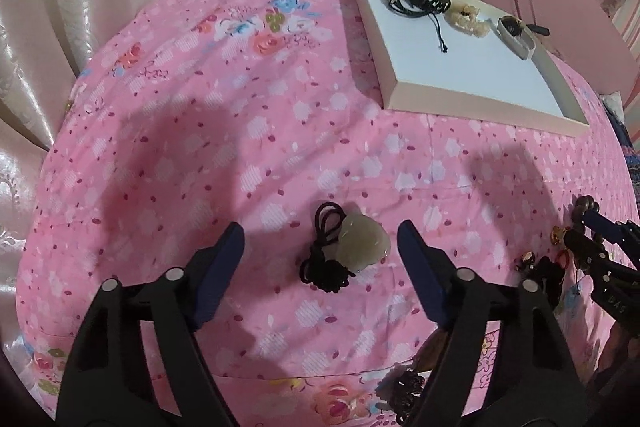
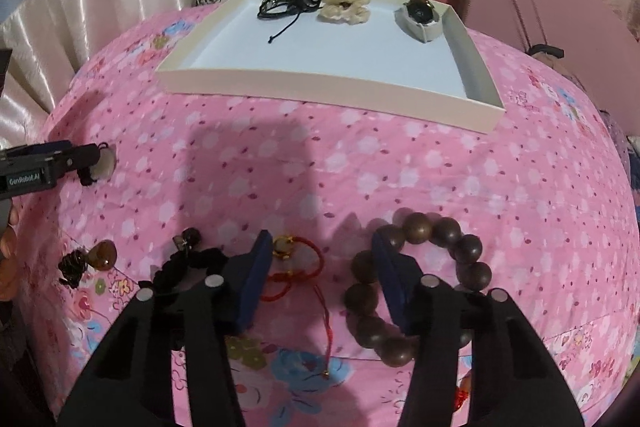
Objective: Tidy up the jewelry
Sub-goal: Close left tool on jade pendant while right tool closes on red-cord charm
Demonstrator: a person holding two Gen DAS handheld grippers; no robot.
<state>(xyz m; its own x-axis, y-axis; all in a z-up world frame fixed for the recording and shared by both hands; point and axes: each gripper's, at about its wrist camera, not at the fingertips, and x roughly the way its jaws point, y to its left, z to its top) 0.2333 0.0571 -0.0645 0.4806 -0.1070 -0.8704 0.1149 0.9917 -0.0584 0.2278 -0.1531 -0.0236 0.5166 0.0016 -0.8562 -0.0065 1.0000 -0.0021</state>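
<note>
Left wrist view: the left claw (image 1: 320, 255) is hovering, released, over the pink floral bedspread (image 1: 200, 131). A pale stone pendant (image 1: 362, 241) on a black cord (image 1: 324, 247) is lying between its blue fingers (image 1: 222, 263), touching neither. At upper right of the frame a shallow white tray (image 1: 472, 99) is resting on the bed.

Right wrist view: the right claw (image 2: 320, 279) is standing released, its fingers pressing on nothing. A red string bracelet (image 2: 298, 267) with a gold charm is lying between them, just beside the left finger. The right finger (image 2: 390, 279) is reaching into the ring of a dark wooden bead bracelet (image 2: 416, 279). At upper centre of the frame, the tray's far edge is holding a coiled black cord necklace (image 2: 290, 3), a cream flower-shaped piece (image 2: 346, 9) and a watch on a white cushion (image 2: 420, 17), all in a row. At lower left an amber pendant (image 2: 102, 255) and dark beaded pieces (image 2: 188, 259) are lying on the bedspread.
</note>
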